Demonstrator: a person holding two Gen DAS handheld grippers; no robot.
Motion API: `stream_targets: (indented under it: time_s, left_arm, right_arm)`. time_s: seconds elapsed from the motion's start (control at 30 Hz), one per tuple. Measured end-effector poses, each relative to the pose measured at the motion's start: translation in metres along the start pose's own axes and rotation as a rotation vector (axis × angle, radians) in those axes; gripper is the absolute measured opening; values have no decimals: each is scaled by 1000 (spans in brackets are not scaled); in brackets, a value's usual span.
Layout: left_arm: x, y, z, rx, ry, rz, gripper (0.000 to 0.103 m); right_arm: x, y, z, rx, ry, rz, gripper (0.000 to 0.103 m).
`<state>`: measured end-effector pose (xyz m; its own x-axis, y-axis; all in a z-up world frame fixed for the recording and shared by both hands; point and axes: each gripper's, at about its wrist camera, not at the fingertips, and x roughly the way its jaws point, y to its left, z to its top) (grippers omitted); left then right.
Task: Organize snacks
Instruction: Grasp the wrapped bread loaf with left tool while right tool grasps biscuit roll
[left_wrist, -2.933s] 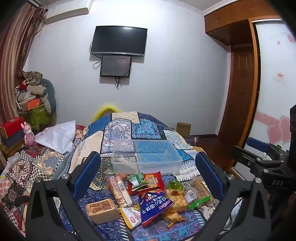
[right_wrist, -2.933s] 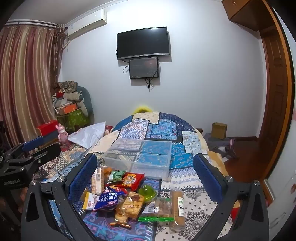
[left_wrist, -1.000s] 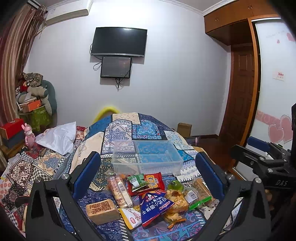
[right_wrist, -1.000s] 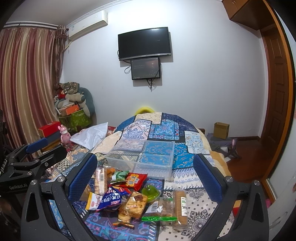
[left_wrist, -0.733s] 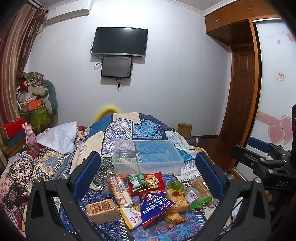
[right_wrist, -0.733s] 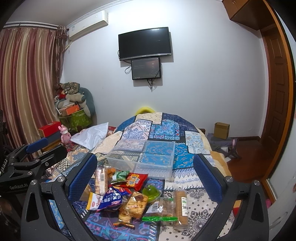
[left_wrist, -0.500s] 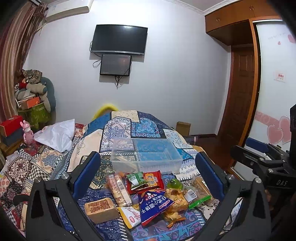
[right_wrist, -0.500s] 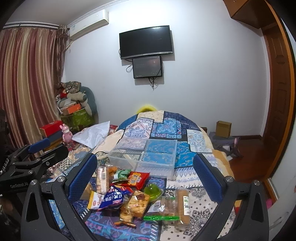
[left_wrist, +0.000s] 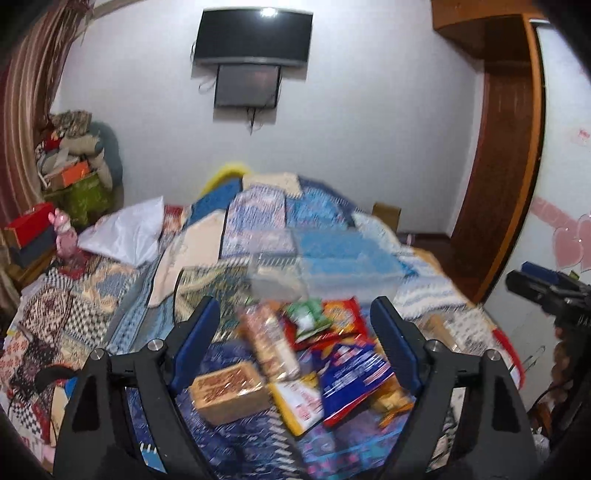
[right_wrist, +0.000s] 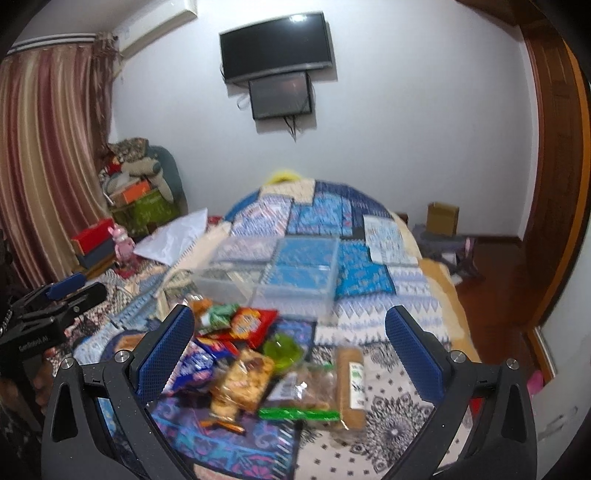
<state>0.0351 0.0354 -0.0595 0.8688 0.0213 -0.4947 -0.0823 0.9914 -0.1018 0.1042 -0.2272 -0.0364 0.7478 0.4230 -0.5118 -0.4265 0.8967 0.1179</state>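
A heap of snack packets lies on a patterned bedspread in front of a clear plastic bin (left_wrist: 325, 269) (right_wrist: 273, 273). My left gripper (left_wrist: 295, 325) is open and empty, hovering just above the heap: a clear biscuit sleeve (left_wrist: 269, 339), a tan wrapped block (left_wrist: 229, 391), a blue bag (left_wrist: 351, 376) and a red bag (left_wrist: 340, 317). My right gripper (right_wrist: 290, 328) is open and empty above a green jelly cup (right_wrist: 282, 350), a bag of golden snacks (right_wrist: 243, 380) and a long biscuit pack (right_wrist: 351, 387). The left view is blurred.
The bed's right edge drops to a wooden floor with a cardboard box (right_wrist: 443, 218). A white pillow (left_wrist: 129, 232) lies at the left. Boxes, a pink toy (right_wrist: 123, 243) and piled clutter stand along the left wall. Each gripper shows at the other view's edge.
Both grippers have tilted down and moved forward toward the snack heap, the left one most. The packets now sit larger and nearer between the fingers. Nothing was taken hold of.
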Motion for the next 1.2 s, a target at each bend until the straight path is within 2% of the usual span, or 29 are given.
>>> stream_targets:
  time_s: [0.37,0.57,0.6,0.7,0.87,0.9,0.97,1.03,1.1,1.2]
  left_arm:
    - [50,45,-41,-51,173,66,84]
    - [84,60,-65,-124,300,104,84]
    - [88,62,-67,-136,312,107,87]
    - [97,68,-72,-175,331,109,92]
    - [108,65,-77,-163,337,120,92]
    - [110,64,-78,-161,335,123,92]
    - [112,62,-78,-158,337,121,91]
    - [115,61,-79,-156,334,132,84]
    - [115,60,-80,-155,324,141,83]
    - [114,62,-80,-164,318,137,82]
  right_arm:
    - [37,-40,-35,64,200,-54,95]
    - [53,-59,-51,119,296,-64,94]
    - [56,-61,-53,123,303,-65,93]
    - [66,-67,-57,128,330,-62,88]
    - [81,-68,-61,127,363,-52,80]
    - [84,-68,-61,129,367,-52,75]
    - [89,-71,-62,143,375,-46,68]
    - [93,-74,-62,156,384,-47,60]
    - [101,-75,-65,150,417,-42,54]
    - [109,-73,-71,139,448,-34,51]
